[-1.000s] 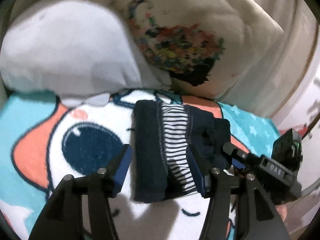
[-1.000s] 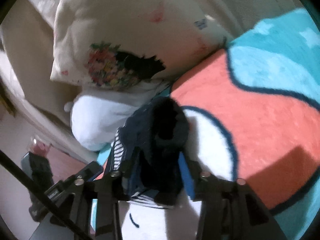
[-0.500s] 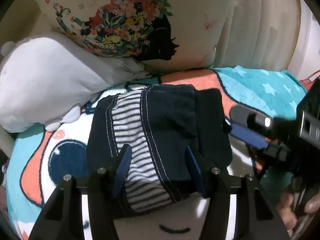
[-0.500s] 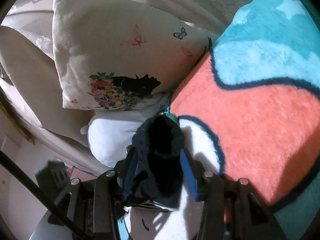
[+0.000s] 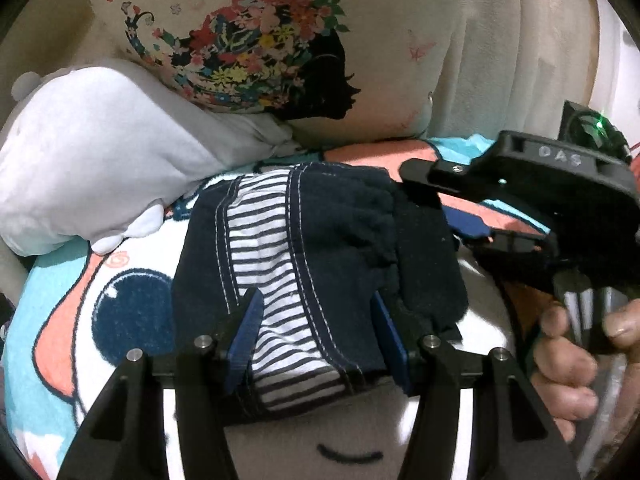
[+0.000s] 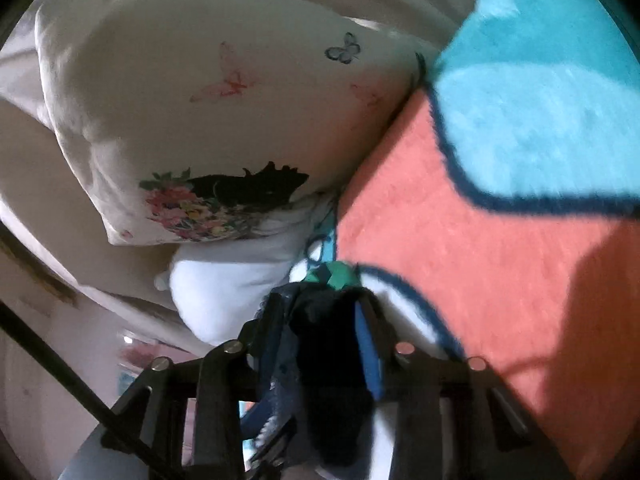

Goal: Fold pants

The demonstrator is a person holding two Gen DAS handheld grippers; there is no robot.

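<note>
The folded navy pants (image 5: 344, 236), with a striped white lining showing, lie on the cartoon blanket (image 5: 120, 312). My left gripper (image 5: 318, 322) hovers low over their near edge. Its blue pads (image 5: 248, 320) stand apart on top of the cloth and squeeze nothing. My right gripper (image 5: 430, 200) comes in from the right at the pants' thick far-right fold. In the right wrist view its jaws are closing, and dark pants cloth (image 6: 332, 360) fills the gap between the pads of the right gripper (image 6: 320, 320).
A floral pillow (image 5: 260, 52) and a white plush cushion (image 5: 92, 160) lean close behind the pants. A person's hand (image 5: 568, 340) holds the right gripper's handle. The blanket's orange and teal areas (image 6: 500, 240) stretch away to the right.
The left gripper came in closer over the pants and rolled, its jaws unchanged. The right gripper pushed toward the pillows and its jaws narrowed on the dark cloth.
</note>
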